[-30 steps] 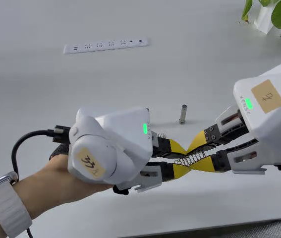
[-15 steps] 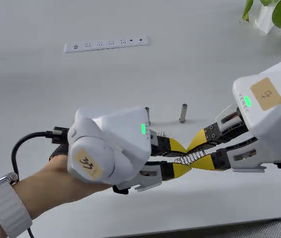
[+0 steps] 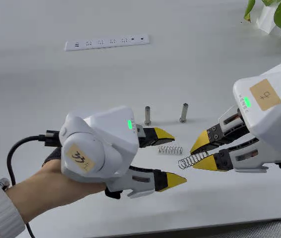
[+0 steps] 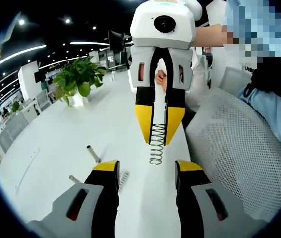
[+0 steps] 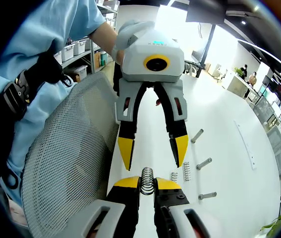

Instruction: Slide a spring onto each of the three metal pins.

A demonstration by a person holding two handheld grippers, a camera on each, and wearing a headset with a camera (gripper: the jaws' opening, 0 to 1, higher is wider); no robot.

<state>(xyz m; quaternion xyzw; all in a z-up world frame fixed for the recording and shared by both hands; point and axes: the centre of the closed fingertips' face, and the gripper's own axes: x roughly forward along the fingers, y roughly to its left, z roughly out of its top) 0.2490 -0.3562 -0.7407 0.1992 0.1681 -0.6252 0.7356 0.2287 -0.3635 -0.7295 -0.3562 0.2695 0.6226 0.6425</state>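
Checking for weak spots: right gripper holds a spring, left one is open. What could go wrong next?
The right gripper pinches the spring with its free end jutting out unsupported; it may bend or pop loose against a pin. That pin stands upright, unheld; a sideways push could tip it. A loose spring on the table could get knocked.

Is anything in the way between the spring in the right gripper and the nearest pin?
Nothing visible does. Bare table lies between the spring held in the right gripper and the nearest pin. A loose spring and the open left gripper sit off to one side of that path.
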